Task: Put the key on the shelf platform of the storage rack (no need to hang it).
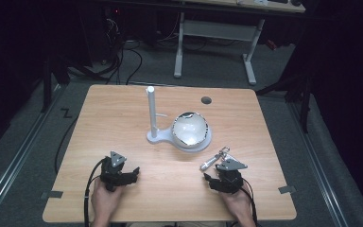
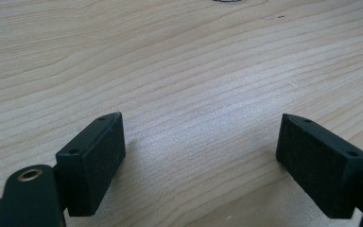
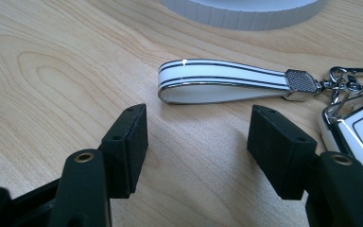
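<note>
A key fob (image 1: pixel 224 152) with a white strap loop (image 1: pixel 209 163) lies on the wooden table (image 1: pixel 123 109), just ahead of my right gripper (image 1: pixel 219 174). In the right gripper view the strap (image 3: pixel 222 80) rests flat beyond the open jaws of that gripper (image 3: pixel 198 127), nothing between them, and the fob's body (image 3: pixel 359 132) lies at the right edge. Near the front left, my left gripper (image 1: pixel 123 170) is held low over bare wood, and in its own view the gripper (image 2: pixel 201 137) stands open and empty. A white stand (image 1: pixel 151 111) with a shiny bowl (image 1: pixel 190 128) sits mid-table.
A round dark cable hole (image 1: pixel 206 100) sits in the tabletop behind the bowl. The stand's white base (image 3: pixel 246 12) lies just beyond the strap. Grey tape tabs (image 1: pixel 51 194) mark the table's front corners. Behind the table stand a white desk frame (image 1: pixel 215 42) and floor cables (image 1: pixel 123 61).
</note>
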`<move>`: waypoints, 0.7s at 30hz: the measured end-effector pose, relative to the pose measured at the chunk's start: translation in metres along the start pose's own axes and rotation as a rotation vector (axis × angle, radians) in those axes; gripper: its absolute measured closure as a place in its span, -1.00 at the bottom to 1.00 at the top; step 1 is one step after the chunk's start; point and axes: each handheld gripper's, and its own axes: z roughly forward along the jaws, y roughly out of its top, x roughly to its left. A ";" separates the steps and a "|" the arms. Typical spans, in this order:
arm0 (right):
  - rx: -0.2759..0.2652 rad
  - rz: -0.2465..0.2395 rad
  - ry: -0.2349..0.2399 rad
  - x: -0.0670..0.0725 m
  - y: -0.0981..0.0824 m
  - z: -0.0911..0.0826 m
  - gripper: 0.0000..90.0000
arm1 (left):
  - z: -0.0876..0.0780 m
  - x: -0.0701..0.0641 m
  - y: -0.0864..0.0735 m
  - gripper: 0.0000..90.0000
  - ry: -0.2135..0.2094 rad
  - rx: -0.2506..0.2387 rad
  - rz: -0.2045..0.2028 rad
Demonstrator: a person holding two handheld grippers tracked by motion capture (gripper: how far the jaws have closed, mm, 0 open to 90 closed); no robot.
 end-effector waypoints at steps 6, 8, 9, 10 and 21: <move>-0.006 0.020 0.002 -0.001 -0.001 -0.001 -0.11 | 0.000 0.000 0.000 -0.63 0.000 0.000 -0.001; -0.006 0.029 0.003 -0.002 -0.002 -0.002 -0.10 | 0.000 0.000 0.000 -0.63 0.000 0.000 -0.001; -0.005 0.035 0.001 -0.003 -0.002 -0.003 -0.09 | 0.000 0.000 0.000 -0.63 0.000 0.000 -0.001; -0.005 0.037 0.001 -0.003 -0.002 -0.003 -0.09 | 0.000 0.000 0.000 -0.63 0.000 0.000 0.000; -0.022 0.061 -0.005 -0.010 -0.008 -0.014 -0.08 | 0.000 0.000 0.000 -0.63 0.000 0.000 0.001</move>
